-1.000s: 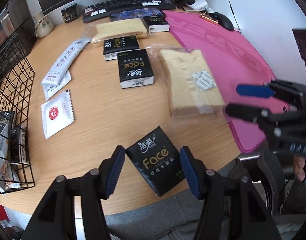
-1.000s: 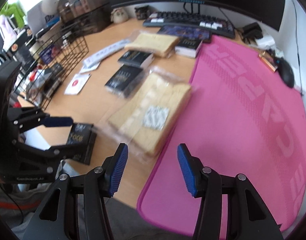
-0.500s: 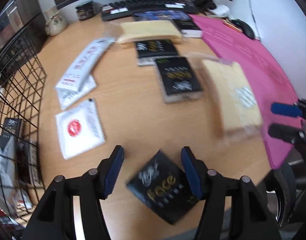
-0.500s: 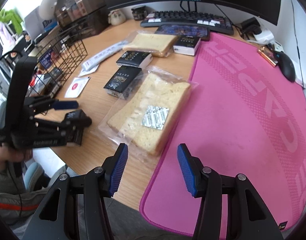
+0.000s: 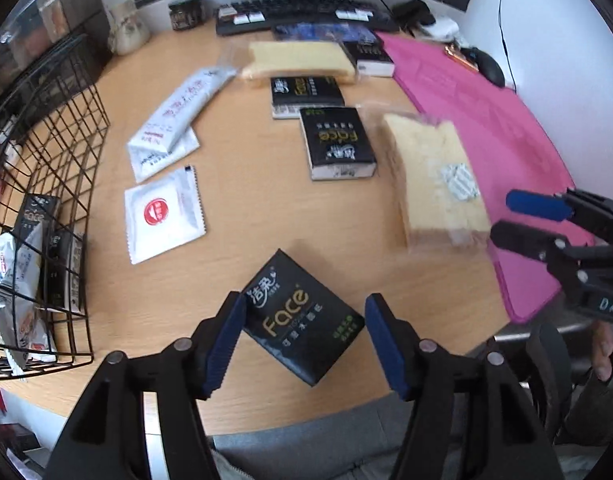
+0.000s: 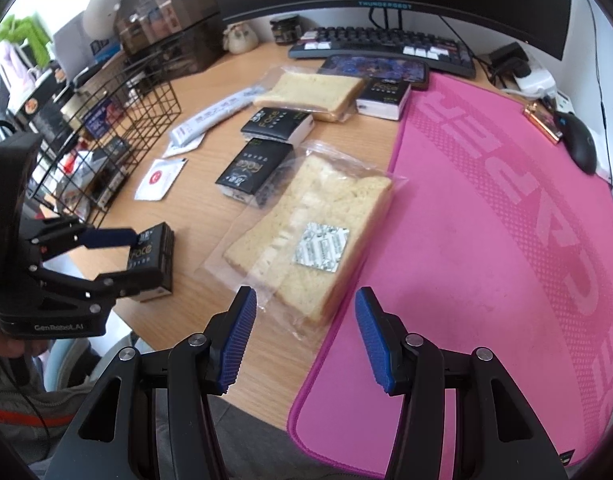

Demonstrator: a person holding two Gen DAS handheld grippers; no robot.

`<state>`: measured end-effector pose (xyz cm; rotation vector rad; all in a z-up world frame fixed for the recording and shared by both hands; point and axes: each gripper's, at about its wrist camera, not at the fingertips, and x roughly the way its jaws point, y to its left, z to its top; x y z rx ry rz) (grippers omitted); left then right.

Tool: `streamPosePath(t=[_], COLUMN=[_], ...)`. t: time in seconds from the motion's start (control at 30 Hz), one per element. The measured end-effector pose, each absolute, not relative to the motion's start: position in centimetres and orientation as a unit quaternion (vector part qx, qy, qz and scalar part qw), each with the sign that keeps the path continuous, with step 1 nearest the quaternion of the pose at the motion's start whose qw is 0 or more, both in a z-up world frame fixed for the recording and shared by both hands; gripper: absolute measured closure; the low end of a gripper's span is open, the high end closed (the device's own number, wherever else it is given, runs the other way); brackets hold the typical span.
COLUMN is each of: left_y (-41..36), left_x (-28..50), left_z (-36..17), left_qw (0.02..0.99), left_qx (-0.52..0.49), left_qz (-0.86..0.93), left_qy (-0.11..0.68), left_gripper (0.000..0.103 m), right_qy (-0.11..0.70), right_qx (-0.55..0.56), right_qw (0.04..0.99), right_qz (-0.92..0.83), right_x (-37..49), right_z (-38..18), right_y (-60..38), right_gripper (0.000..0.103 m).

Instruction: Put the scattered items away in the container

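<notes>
Desk point(image 5: 266, 240): left gripper's point(image 5: 304, 338) jaws opening wider around tissue pack point(image 5: 302, 316).

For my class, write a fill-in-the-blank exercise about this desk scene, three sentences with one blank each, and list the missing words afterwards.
1. The left gripper, its jaws opening, straddles a black tissue pack printed with the word ____.
2. The container for the scattered items is a black ____ basket at the desk's left side.
3. The bagged bread slice nearest the right gripper lies partly on a ____ desk mat.

Missing words: Face; wire; pink
</notes>
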<state>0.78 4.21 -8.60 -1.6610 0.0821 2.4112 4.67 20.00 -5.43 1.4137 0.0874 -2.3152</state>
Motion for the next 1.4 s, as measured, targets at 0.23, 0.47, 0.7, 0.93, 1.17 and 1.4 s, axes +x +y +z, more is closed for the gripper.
streamPosePath(t=[0.23,0.47,0.7,0.93,1.17,1.4], left_y=[3.6,3.5,4.9,3.9,3.5,1.8], left_x=[0.6,1.1,0.3,-0.5,-1.8,-4.5], left_z=[-8.4,-9.1,-10.5,-10.2,-9.2,-8.3], left_qw=[0.091,0.078,0.088,0.095,0.106,0.102], left_qx=[-0.556,-0.572,-0.572,-0.548,-0.538,-0.529], left_qz=[0.826,0.817,0.816,0.831,0.836,0.842], left_qy=[0.017,0.003,0.019,0.017,0.029,0.028], left_gripper=[0.035,0.034,0.031,0.047,0.048,0.05], right_qy=[0.032,0.029,0.031,0.025,0.013,0.008], right_qx=[0.507,0.508,0.508,0.509,0.508,0.527], right_qw=[0.218,0.218,0.222,0.212,0.17,0.127], right_qz=[-0.834,-0.833,-0.832,-0.834,-0.845,-0.84], right_x=[5.1,4.9,5.0,4.1,2.4,0.0], right_z=[-5.2,-5.4,-5.5,-5.8,-6.0,-8.3], right_y=[20.1,20.3,20.1,20.3,19.4,16.0], right_gripper=[0.053,0.053,0.053,0.053,0.046,0.024])
